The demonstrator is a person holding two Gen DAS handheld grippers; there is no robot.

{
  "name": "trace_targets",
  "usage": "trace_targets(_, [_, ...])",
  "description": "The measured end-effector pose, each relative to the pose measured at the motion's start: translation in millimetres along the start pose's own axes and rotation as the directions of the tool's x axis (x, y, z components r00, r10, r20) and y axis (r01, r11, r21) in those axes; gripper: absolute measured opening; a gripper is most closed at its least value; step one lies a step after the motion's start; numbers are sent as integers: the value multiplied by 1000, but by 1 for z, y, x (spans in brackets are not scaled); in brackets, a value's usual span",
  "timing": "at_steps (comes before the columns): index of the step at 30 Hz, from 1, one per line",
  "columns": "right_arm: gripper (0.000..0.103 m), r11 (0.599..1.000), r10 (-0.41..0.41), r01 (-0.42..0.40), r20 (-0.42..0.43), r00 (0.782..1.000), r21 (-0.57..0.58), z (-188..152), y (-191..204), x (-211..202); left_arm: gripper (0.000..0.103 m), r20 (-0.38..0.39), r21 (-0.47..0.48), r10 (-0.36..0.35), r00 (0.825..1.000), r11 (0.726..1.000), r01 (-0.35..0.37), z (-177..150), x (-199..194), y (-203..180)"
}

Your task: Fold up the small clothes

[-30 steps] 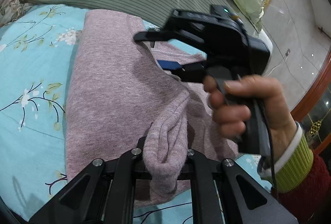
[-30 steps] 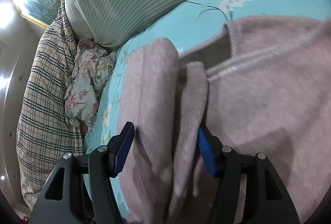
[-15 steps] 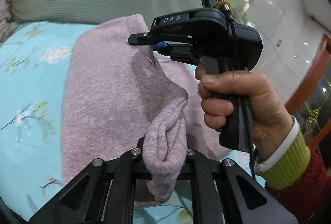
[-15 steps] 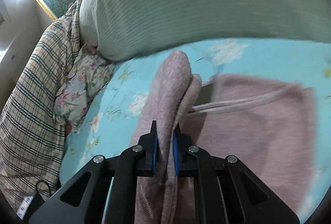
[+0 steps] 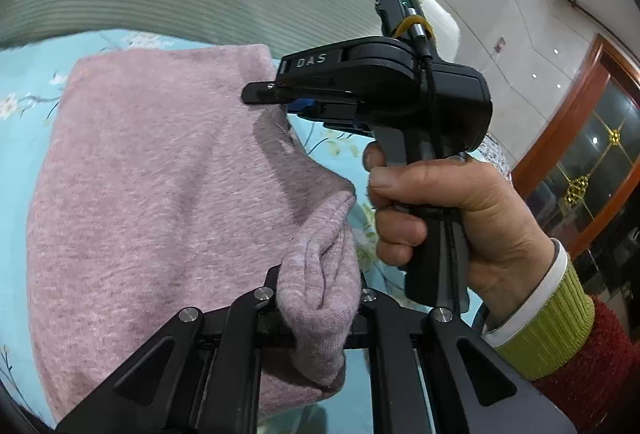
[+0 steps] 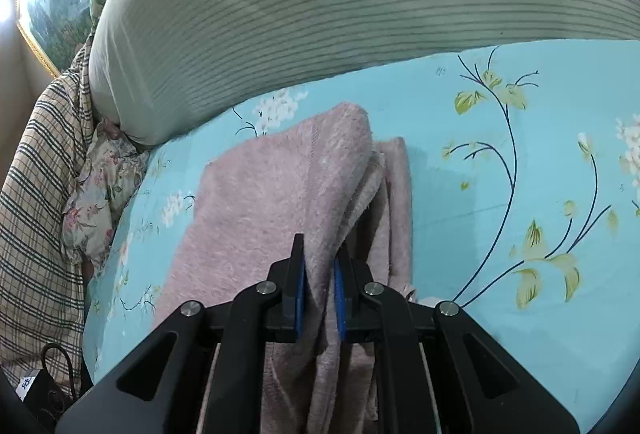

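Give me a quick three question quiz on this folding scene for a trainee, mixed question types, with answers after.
1. True or false: both tools are clamped on the pink knit garment.
2. Multiple choice: the garment lies on A) a wooden table, B) a light blue floral sheet, C) a tiled floor.
3. Fill in: behind the garment lies a large ___ striped cushion.

Key:
1. True: the left tool and the right tool each pinch a bunch of it.
2. B
3. green
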State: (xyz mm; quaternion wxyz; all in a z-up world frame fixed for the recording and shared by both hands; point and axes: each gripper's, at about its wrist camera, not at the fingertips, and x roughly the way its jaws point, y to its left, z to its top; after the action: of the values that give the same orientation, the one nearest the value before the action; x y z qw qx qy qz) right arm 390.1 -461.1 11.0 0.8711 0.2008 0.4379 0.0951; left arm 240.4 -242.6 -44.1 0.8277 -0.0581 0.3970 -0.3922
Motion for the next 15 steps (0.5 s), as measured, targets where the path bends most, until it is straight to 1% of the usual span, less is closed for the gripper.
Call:
trace_targets(4, [13,1000,-17,16,-28,999,-13,-3,-3,15,9,-30,-7,22,999,1000,-22,-2,13,2])
trace_targets(7, [14,999,-30,29,-30,999,-22,-8,-5,20,10,-50,-10,31,998,999,-31,-2,26,-2])
trace_targets(8, [16,999,-30,30,-29,999,-20,-8,-5,20,11,-58,-11,30,998,999,-31,-2,28,-2])
trace_targets(9, [17,1000,-29,29,-24,999,-4,-9,-8,17,12,-69,-13,33,997,999,-34,-1,32,-3])
trace_targets(10, [19,1000,-27,27,-21,999,8,-11,-9,15,15,-80,-20,34,996,999,-36,-2,32,-1])
trace_targets(11, [21,999,-27,28,-13,1000,22,-12,-11,10,19,-91,-29,23,996,999,-26,0,29,1])
trace_targets(12, [23,999,-35,35,7,999,27,-15,-11,0,20,-99,-34,8,995,999,-12,6,30,-1])
trace_targets(13, [27,999,-43,42,21,999,25,-16,-10,-6,23,-102,-33,-2,995,999,-1,6,22,-1])
trace_targets(14, [41,998,-57,56,44,997,26,-21,-10,-18,29,-98,-27,-11,995,1000,8,5,12,-2])
trace_targets(15, [57,998,-60,58,60,996,30,-25,-10,-26,33,-87,-24,-17,996,1000,15,5,2,0])
